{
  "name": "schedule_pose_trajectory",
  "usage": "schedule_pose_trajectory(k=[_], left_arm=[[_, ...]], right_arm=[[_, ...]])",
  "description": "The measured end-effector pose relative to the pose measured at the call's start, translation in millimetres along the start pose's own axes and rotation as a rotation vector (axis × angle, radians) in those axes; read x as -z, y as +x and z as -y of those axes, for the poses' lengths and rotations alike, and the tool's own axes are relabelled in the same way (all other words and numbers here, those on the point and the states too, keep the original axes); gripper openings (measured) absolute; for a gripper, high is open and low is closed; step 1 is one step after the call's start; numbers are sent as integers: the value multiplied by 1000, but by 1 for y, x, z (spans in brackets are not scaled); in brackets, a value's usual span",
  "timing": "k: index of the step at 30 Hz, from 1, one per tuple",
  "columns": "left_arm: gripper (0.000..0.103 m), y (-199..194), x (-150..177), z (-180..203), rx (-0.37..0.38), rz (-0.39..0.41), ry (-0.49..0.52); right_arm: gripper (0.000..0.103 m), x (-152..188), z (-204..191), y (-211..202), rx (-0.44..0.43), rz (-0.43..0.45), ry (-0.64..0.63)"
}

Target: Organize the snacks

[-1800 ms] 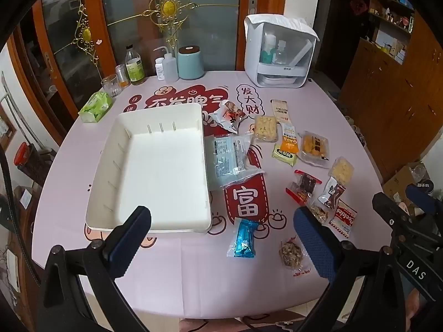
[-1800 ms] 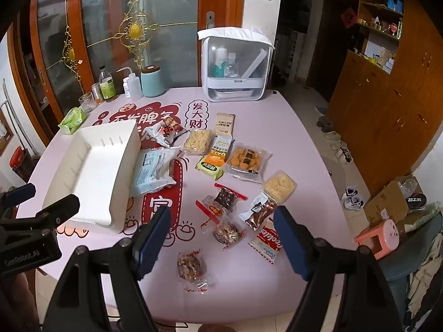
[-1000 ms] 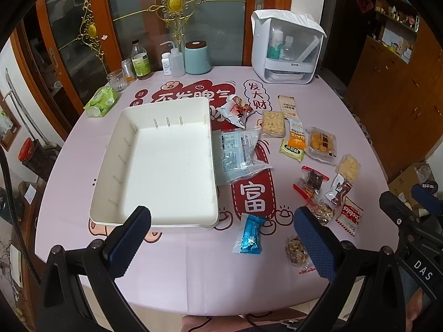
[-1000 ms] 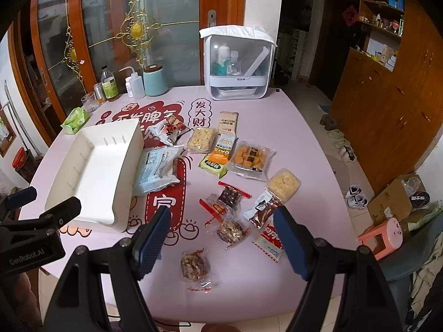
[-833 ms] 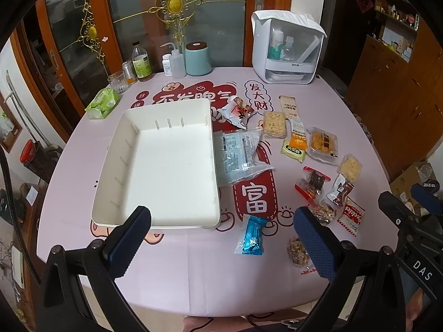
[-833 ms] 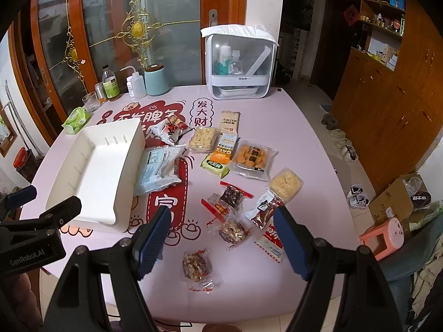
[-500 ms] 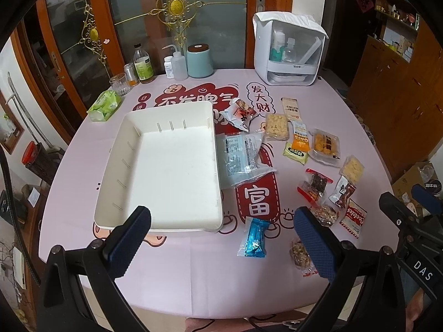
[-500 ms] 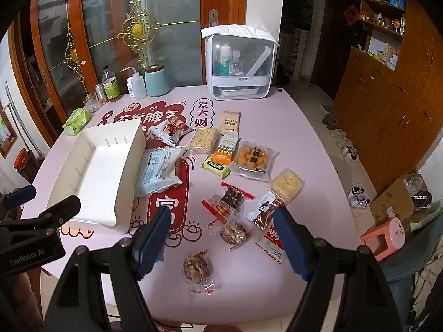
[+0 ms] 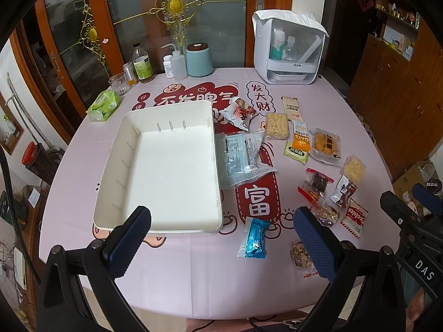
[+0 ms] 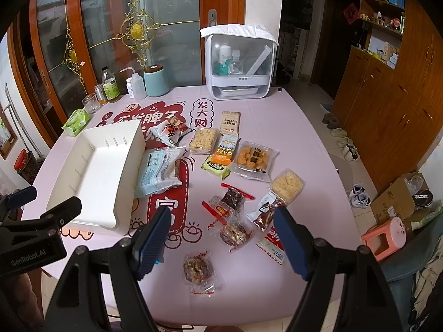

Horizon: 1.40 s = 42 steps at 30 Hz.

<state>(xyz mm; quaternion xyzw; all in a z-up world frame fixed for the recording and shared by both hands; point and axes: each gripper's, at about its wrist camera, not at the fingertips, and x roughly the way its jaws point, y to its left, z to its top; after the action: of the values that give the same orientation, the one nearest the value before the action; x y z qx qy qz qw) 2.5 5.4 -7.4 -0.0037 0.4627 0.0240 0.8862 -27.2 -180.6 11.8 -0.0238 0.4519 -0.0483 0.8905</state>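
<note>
An empty white tray (image 9: 130,138) (image 10: 130,160) lies on the left of a pink-clothed table. Several wrapped snacks lie to its right: a large pale-blue packet (image 9: 241,155) (image 10: 159,168), a blue bar (image 9: 254,239), a nut pack (image 10: 198,269), an orange biscuit pack (image 10: 253,157) and a red-edged pack (image 10: 232,197). My left gripper (image 9: 221,227) hangs open above the table's near edge, nothing between its fingers. My right gripper (image 10: 221,227) is open too, over the nearest snacks and holding nothing.
At the table's far edge stand a white lidded cabinet (image 9: 288,49), a teal canister (image 9: 198,61), bottles (image 9: 142,65), a glass (image 9: 119,83) and a green tissue pack (image 9: 103,105). A pink stool (image 10: 386,233) and a cardboard box (image 10: 396,197) sit on the floor at the right.
Both views have drawn back slightly since the earliest frames, so the table sits a little lower and farther. No snack has moved, and both grippers stay open.
</note>
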Motion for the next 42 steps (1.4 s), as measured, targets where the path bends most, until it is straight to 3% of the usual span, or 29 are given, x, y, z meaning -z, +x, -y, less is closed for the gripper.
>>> schedule_pose_trajectory(k=[42], left_arm=[[102, 10, -8, 5, -7, -39, 5]], right_arm=[[77, -10, 0, 19, -25, -16, -12]])
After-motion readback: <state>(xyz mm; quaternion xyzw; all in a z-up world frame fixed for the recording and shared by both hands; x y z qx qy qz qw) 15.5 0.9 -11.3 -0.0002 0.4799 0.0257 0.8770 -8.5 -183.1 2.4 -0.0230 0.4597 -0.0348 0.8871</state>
